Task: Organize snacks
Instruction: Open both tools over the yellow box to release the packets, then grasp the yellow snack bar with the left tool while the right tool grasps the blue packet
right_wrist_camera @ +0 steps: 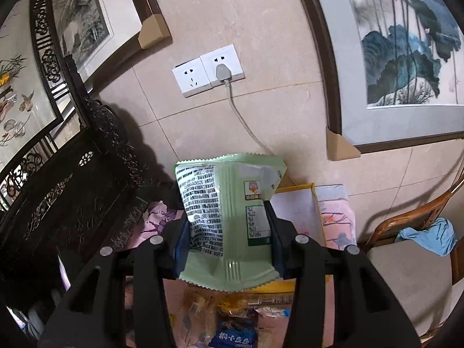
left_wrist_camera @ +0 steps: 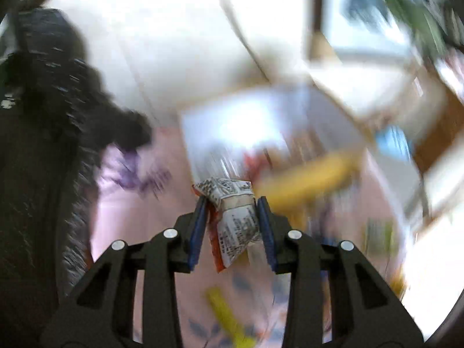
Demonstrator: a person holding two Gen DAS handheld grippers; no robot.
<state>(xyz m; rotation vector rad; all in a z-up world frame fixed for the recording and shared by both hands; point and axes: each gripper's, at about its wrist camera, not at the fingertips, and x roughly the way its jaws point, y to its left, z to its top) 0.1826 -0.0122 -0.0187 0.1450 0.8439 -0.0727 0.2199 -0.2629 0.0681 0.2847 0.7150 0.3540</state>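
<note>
The left gripper [left_wrist_camera: 232, 217] grips a small crumpled packet [left_wrist_camera: 233, 217], lifted above the blurred box [left_wrist_camera: 261, 121]. The right gripper [right_wrist_camera: 229, 226] clamps a green packet [right_wrist_camera: 229, 217], long axis upright, the open box [right_wrist_camera: 295, 211] just behind.

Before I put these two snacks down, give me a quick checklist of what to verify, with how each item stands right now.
1. Left gripper holds its packet: ok, the small white and orange snack packet is pinched between the blue fingers.
2. Right gripper holds its packet: ok, the green snack packet is clamped at its sides.
3. Green packet intact: ok, seams look sealed, though it is creased.
4. Drop spot for the left packet: cannot tell, the left view is motion blurred.
5. Drop spot for the right packet: cannot tell, the packet hides most of the yellow-edged box behind it.
6. Grey cable out of the way: ok, it runs down the wall behind.
</note>
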